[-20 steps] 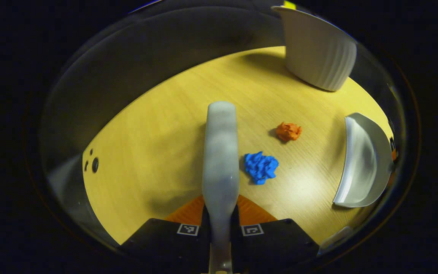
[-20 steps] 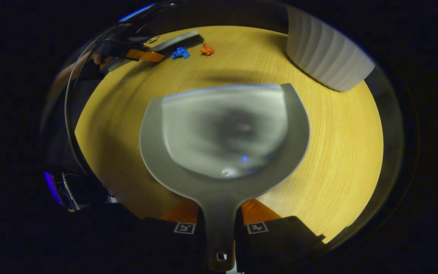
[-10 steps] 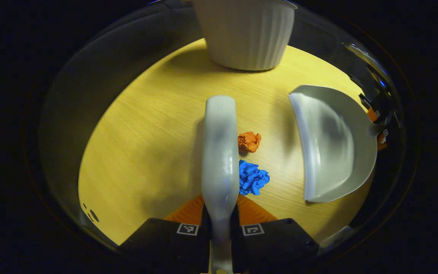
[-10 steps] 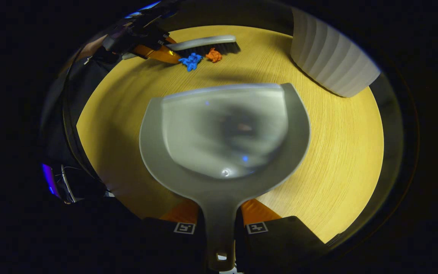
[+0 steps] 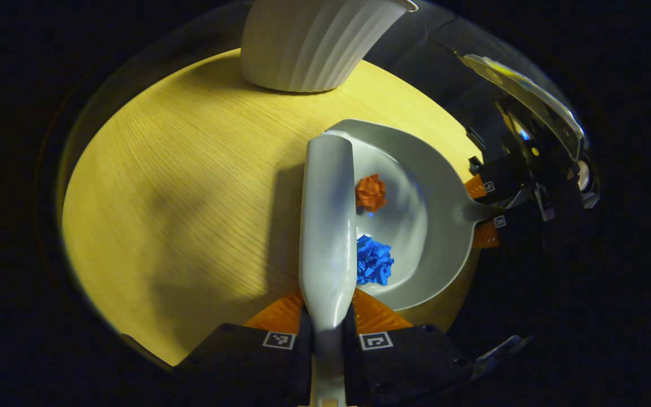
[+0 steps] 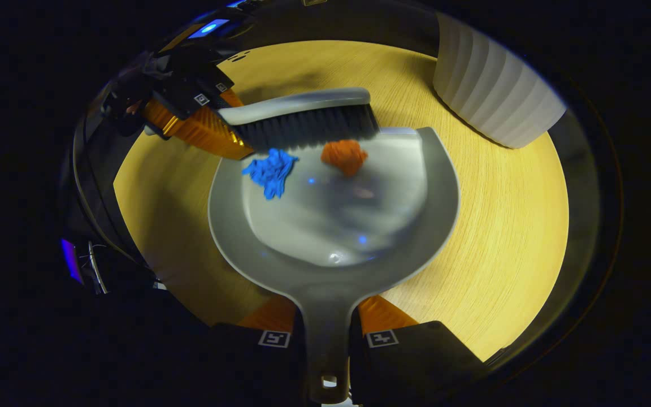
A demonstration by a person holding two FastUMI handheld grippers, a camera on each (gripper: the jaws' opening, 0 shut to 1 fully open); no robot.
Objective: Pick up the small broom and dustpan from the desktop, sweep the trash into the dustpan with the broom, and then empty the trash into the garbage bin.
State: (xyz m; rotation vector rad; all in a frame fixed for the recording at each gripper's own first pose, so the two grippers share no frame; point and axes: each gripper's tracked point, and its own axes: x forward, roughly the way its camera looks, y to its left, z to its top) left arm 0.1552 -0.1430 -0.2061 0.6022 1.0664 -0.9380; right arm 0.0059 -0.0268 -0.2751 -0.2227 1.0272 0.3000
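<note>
The left gripper (image 5: 328, 333) is clamping the handle of the small broom (image 5: 328, 220), both fingers pressing on it from either side, and the broom's pale back is reaching forward along the front lip of the dustpan (image 5: 433, 226). In the right gripper view the broom (image 6: 303, 116) is showing its dark bristles sitting along the dustpan's open edge, with the left gripper (image 6: 190, 113) holding it from that edge's left end. The right gripper (image 6: 328, 339) is gripping the dustpan's handle, fingers closed against it on both sides, and the dustpan (image 6: 331, 265) is lying flat on the wooden desktop (image 6: 500, 237) with its open edge pointing away from that gripper. The blue paper scrap (image 6: 270, 169) is resting just inside the dustpan's front lip toward its left side, close under the bristles, and the orange paper scrap (image 6: 345, 155) is sitting inside the dustpan beside it, nearer the middle of the lip and touching or nearly touching the bristles. In the left gripper view both scraps, orange (image 5: 370, 192) and blue (image 5: 373, 265), are lying in the dustpan's bowl right against the broom. The white ribbed garbage bin (image 6: 495, 96) is standing on the desktop beyond the dustpan's right front corner, apart from it.
</note>
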